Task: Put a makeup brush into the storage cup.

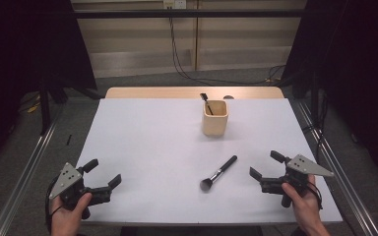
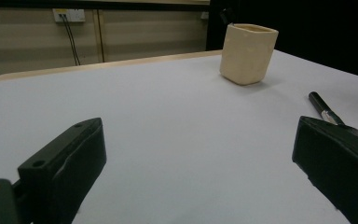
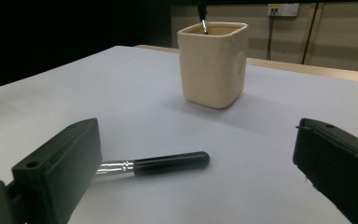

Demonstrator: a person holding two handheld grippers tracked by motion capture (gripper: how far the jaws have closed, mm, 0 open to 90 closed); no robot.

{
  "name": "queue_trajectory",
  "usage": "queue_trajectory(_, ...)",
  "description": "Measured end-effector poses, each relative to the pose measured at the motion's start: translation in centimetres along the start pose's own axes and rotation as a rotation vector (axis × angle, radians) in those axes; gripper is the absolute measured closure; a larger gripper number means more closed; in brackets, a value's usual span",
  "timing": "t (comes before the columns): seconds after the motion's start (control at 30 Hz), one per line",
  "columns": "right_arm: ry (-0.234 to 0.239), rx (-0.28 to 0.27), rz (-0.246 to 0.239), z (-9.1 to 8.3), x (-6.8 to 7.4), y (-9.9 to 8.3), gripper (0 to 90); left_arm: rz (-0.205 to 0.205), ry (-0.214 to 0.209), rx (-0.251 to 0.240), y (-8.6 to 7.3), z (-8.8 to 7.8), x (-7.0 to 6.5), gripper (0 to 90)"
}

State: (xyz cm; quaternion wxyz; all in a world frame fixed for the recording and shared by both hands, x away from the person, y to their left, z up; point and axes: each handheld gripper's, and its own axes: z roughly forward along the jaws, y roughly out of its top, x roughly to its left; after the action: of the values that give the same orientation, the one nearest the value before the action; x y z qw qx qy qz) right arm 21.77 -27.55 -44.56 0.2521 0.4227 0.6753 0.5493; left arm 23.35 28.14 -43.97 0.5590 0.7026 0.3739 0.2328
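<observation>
A makeup brush (image 1: 218, 173) with a black handle and silver ferrule lies flat on the white table (image 1: 152, 147), bristles toward me. Its handle (image 3: 168, 163) shows between my right jaws, and its tip (image 2: 324, 108) lies near my left gripper's far jaw. A cream square cup (image 1: 214, 118) stands upright farther back, with a thin dark tool (image 1: 205, 103) sticking out of it. The cup (image 2: 248, 52) (image 3: 213, 63) appears in both gripper views. My left gripper (image 1: 102, 173) is open near the front left edge. My right gripper (image 1: 266, 164) is open, just right of the brush.
A wooden strip (image 1: 192, 92) runs along the table's far edge. Metal rails (image 1: 24, 172) flank the table on both sides. Cables (image 1: 187, 69) hang down the back wall, and dark curtains stand at the far left and right.
</observation>
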Motion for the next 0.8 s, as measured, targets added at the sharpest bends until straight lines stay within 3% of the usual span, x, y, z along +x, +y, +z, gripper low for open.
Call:
queue_trajectory(0.3,0.043,0.019,0.015,2.3,0.2,1.3,0.9,-0.002,0.003,0.004,0.0,0.1,0.1,2.8)
queue_trajectory(0.47,0.054,0.026,-0.014,3.3,0.1,2.3,0.5,0.002,0.004,0.004,0.0,0.1,0.1,2.8)
queue_trajectory(0.67,0.088,0.077,-0.069,5.0,0.2,3.1,0.3,0.000,0.004,0.001,0.0,0.0,0.1,2.8)
queue_trajectory(0.8,0.124,0.087,-0.070,6.1,0.3,3.5,0.3,0.003,0.003,0.003,0.0,0.1,0.0,2.8)
